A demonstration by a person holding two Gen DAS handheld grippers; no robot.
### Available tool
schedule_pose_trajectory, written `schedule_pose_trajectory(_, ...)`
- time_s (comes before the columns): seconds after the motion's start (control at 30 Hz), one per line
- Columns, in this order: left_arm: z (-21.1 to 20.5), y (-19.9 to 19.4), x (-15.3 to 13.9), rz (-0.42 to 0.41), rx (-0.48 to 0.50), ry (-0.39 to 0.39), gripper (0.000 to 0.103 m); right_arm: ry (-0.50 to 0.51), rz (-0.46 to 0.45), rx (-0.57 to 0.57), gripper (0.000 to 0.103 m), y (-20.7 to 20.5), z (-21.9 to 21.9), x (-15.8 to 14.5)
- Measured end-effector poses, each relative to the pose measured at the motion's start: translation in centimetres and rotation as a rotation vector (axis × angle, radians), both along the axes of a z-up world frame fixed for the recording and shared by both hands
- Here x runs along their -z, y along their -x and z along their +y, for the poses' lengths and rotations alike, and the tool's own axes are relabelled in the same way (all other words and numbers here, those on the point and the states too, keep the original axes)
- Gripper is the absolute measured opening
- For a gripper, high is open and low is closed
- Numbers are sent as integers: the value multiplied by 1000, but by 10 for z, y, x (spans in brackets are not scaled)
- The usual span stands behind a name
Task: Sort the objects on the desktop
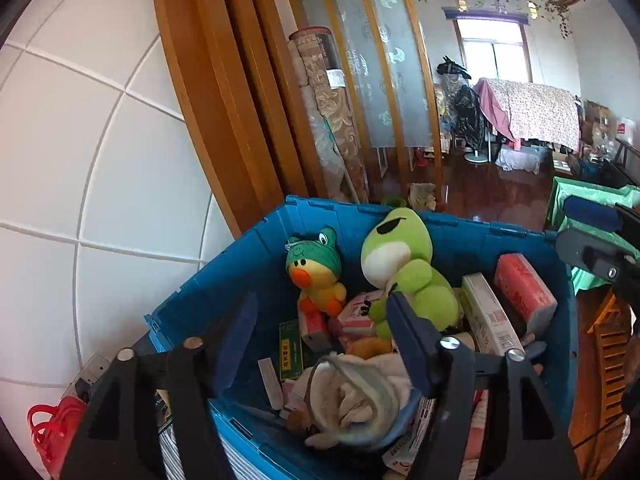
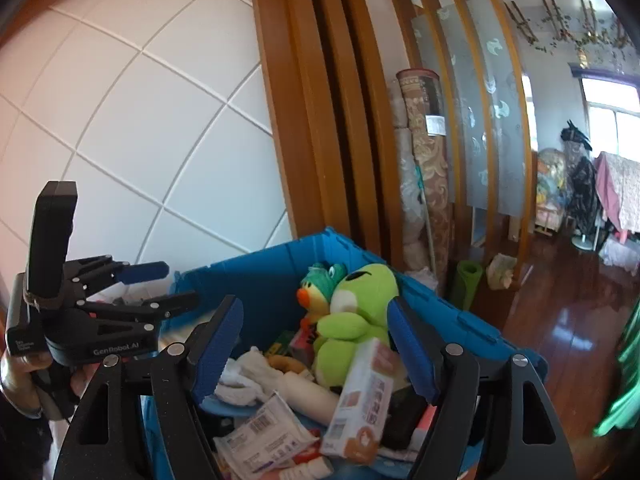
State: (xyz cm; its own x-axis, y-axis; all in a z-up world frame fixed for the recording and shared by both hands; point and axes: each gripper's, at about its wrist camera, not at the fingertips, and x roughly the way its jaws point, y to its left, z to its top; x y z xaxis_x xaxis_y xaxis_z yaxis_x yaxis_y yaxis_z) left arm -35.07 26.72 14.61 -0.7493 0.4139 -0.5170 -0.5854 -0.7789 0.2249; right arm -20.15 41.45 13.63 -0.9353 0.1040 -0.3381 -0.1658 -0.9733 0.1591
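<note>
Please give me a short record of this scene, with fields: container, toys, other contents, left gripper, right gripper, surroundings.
container: blue bin, open on top, full
toys: green frog plush beside a yellow duck plush with a green frog hat, both at the far side
other contents: white cloth, white carton, pink packet, small boxes
left gripper: open, over the bin, holds nothing
right gripper: open, over the bin, holds nothing
surroundings: white tiled wall, wooden door frame, rolled carpet

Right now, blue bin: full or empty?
Full. The blue bin holds plush toys, boxes and cloth heaped near its rim.
</note>
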Motion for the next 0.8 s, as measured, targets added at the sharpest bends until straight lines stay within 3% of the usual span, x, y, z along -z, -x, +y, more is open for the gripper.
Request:
schedule_pose_trajectory(0.03, -2, -1, -3, 10, -9, -11, 84, 6, 6, -5, 80, -1, 3, 0)
schedule_pose_trajectory(0.07, -4, -2, -6, 19, -21, -18, 85, 11, 8, -8, 81, -1, 7, 0)
schedule_pose_trajectory(0.37, -11, -14, 6, 25, -108, -48, 85, 18, 14, -41, 83, -5, 10, 6)
schedule_pose_trajectory(0.7, -55, -68, 25, 69, -275, -164, 85, -24, 16, -41, 103, -20, -9, 16)
schedule_pose_trajectory(0.8, -70, -86, 31, 79, -359, -158, 85, -44, 0, -10, 103, -28, -16, 19)
